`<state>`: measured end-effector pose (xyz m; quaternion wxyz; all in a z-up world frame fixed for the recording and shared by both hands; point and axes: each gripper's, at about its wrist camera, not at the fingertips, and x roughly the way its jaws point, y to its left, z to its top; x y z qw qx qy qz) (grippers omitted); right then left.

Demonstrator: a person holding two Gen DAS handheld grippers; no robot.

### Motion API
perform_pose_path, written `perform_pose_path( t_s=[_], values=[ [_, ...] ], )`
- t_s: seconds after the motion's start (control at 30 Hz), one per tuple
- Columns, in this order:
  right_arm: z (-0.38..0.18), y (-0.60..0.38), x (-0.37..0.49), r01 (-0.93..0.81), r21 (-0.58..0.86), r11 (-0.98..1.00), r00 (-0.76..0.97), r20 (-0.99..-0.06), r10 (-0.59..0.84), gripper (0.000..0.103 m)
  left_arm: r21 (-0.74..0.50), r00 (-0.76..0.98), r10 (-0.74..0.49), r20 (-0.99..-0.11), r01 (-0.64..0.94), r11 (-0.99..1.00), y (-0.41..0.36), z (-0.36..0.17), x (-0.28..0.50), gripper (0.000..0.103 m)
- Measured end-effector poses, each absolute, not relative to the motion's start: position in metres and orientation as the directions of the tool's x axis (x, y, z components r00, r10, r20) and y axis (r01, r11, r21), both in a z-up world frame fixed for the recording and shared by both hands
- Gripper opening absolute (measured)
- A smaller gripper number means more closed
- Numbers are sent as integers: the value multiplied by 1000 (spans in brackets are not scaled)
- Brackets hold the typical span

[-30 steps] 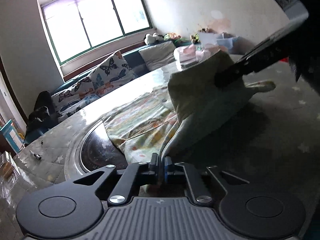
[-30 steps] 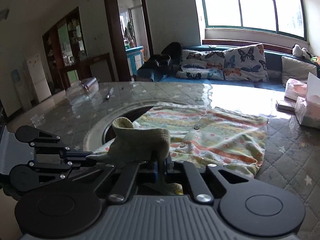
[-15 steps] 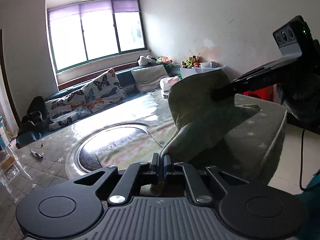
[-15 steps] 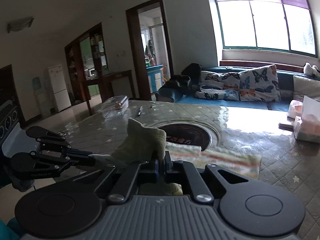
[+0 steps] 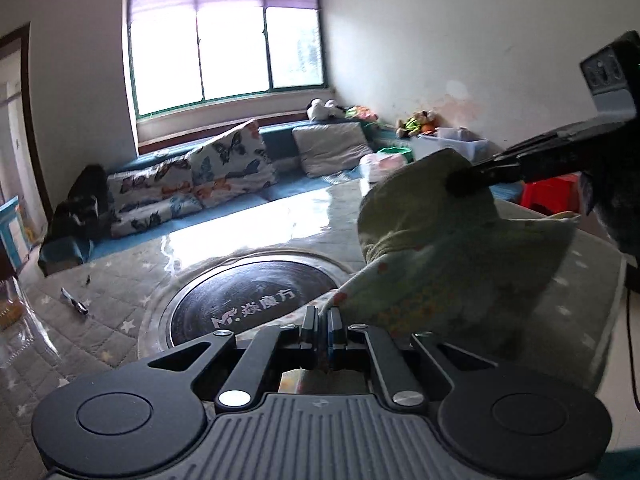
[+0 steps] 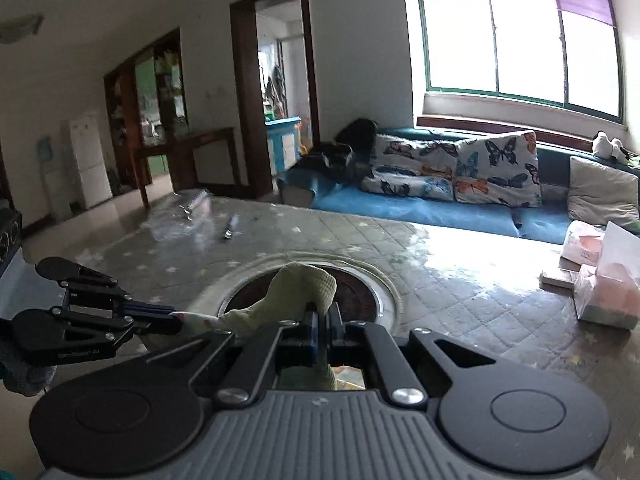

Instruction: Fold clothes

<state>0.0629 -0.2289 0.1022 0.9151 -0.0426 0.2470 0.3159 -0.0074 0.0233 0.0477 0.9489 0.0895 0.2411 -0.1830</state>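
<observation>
My left claw (image 5: 322, 334) is pinched fully together on an edge of the garment (image 5: 448, 268), and my right claw (image 6: 322, 334) is likewise clamped tight on its ribbed pale-green cuff (image 6: 304, 288). The cloth is up off the tabletop (image 5: 100, 332), strung between the two claws: from the left wrist it rises ahead and to the right of my fingers, up to where the right claw's tip (image 5: 472, 178) bites it; from the right wrist the cuff humps just ahead of the fingers and the rest runs off left to the other claw (image 6: 176, 320).

It looks like a light, soft knit, pale green outside with a small printed pattern on the inner face. It sags and bunches between the grips instead of holding a line, so I judge it has no stiffness to lean on and will droop wherever I am not holding it. The ribbing looks thicker and should give a surer bite than the thin body fabric, which could creep out of a shallow pinch. Corners, cuffs and hems are the places to hold; two grips well apart would keep an edge taut enough to lay straight. The round dark inset (image 5: 248, 300) below and ahead of my claws shines like glass, so cloth may slide on it.
</observation>
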Motion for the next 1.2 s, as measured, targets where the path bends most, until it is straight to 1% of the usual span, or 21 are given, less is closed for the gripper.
perform_pose_path(
  t_s=[0.37, 0.53, 0.57, 0.63, 0.67, 0.7, 0.77, 0.83, 0.9, 0.93, 1.0, 1.1, 1.2],
  values=[
    [74, -200, 158, -558, 69, 827, 667, -555, 496, 3, 25, 764, -255, -593, 334, 942, 29, 21, 80, 4],
    [48, -187, 200, -524, 68, 849, 653, -608, 451, 6, 6, 739, -223, -635, 294, 956, 34, 4, 107, 5],
    [44, -186, 205, -519, 63, 853, 653, -615, 443, 10, -2, 733, -219, -644, 285, 958, 36, 1, 111, 5],
    [37, -189, 209, -509, 66, 858, 649, -625, 433, 11, -16, 721, -214, -659, 271, 962, 40, -4, 116, 5],
    [35, -193, 208, -505, 71, 860, 647, -629, 431, 12, -22, 717, -213, -664, 267, 964, 42, -6, 118, 5],
    [33, -197, 208, -499, 73, 863, 645, -633, 427, 19, -28, 713, -216, -667, 266, 964, 44, -6, 119, 5],
    [29, -208, 201, -483, 60, 873, 650, -644, 404, 28, -36, 708, -222, -670, 267, 963, 47, -5, 120, 6],
    [22, -219, 195, -472, 53, 880, 643, -662, 385, 32, -31, 706, -215, -675, 264, 964, 46, -4, 124, 7],
    [15, -231, 188, -452, 43, 891, 646, -673, 361, 40, -25, 704, -207, -679, 259, 965, 46, -2, 127, 8],
    [11, -237, 184, -442, 38, 896, 649, -676, 348, 42, -20, 704, -201, -681, 256, 966, 46, -2, 129, 8],
    [5, -248, 178, -419, 35, 907, 657, -678, 329, 43, -9, 702, -187, -688, 249, 968, 47, -2, 131, 8],
    [-1, -266, 174, -380, 74, 922, 660, -676, 326, 44, 13, 702, -158, -695, 232, 973, 50, -2, 134, 8],
    [-4, -278, 172, -358, 117, 926, 658, -672, 340, 43, 15, 704, -128, -699, 194, 981, 57, 0, 136, 8]
  ],
)
